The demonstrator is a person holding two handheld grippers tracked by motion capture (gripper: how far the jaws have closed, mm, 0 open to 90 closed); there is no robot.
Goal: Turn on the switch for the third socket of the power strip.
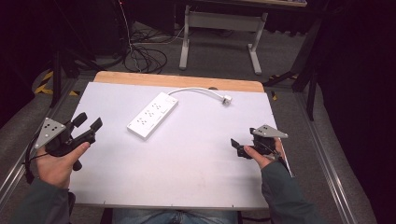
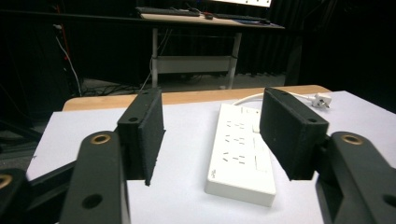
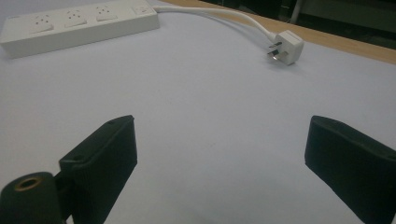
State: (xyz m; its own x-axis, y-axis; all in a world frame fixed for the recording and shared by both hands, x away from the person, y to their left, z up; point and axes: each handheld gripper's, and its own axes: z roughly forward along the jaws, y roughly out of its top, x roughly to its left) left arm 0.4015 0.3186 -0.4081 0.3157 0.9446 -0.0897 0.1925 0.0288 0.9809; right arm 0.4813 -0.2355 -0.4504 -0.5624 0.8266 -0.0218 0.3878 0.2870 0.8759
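i see a white sheet (image 1: 187,158) over the wooden table (image 1: 140,78), and beyond it a desk frame (image 1: 219,28) and loose cables (image 1: 140,58) on the floor. nothing lies between my claws and the strip. i count one power strip (image 1: 152,115), one cord (image 1: 196,90), one plug (image 1: 227,100), two claws. the strip lies on the sheet's far middle, slanted, its cord curving right to the plug, which lies loose. my left gripper (image 1: 84,126) hovers at the left edge, jaws apart and empty, strip ahead and to its right, well apart. my right gripper (image 1: 238,145) sits at the right edge, jaws apart on nothing, strip far off up-left.
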